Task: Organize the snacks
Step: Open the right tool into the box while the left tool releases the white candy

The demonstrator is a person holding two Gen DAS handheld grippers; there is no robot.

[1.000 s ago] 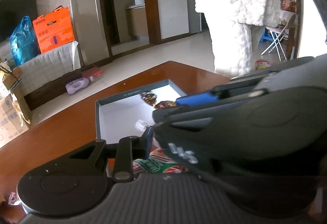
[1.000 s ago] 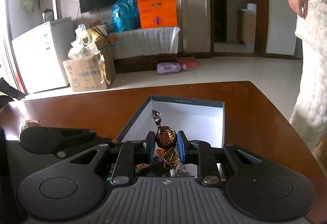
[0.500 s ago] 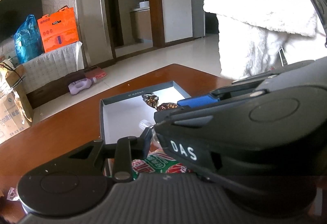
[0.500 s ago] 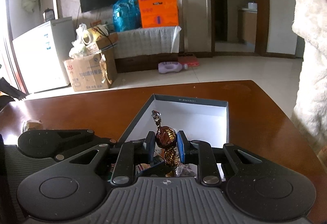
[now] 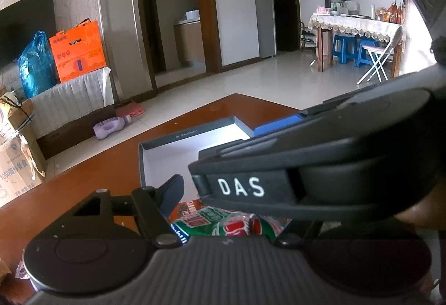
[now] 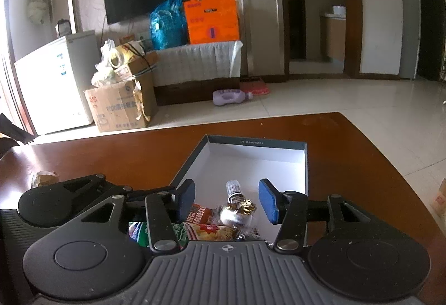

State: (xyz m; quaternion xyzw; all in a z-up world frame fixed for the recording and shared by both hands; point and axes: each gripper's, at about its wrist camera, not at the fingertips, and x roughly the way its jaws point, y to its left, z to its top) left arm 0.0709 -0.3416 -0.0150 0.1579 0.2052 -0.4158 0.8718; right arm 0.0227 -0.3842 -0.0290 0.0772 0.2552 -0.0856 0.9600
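- i hold both grippers over an open grey box [image 6: 305,165] with a white inside, which sits on a brown wooden table [image 6: 117,154].
- my right gripper [image 6: 227,200] has its jaws spread; they have just been opening, and its blue pads [image 6: 267,200] touch nothing.
- below the gap between them, in the near end of the box, the snacks lie in a heap: a small bottle with a clear ribbed cap [image 6: 233,190], a gold foil candy [image 6: 245,206] against a rounded silver wrapper [image 6: 230,217], and a red and orange snack packet [image 6: 205,221] leaning on a green packet [image 6: 139,232].
- the far half of the box floor is bare white.
- my left gripper [image 5: 223,195] sits just to the left of the right one; from its own camera only one dark finger [image 5: 171,193] shows, because the right gripper's body with the letters "das" [image 5: 241,186] covers the other side.
- its jaws have also just been opening, and nothing is pinched at the finger i can see; from the right camera that finger stands well clear of the right gripper's.
- under the left gripper i see the green and red packet in the box.
- a small wrapped snack [image 6: 44,178] lies on the table, well apart to the left of the box.
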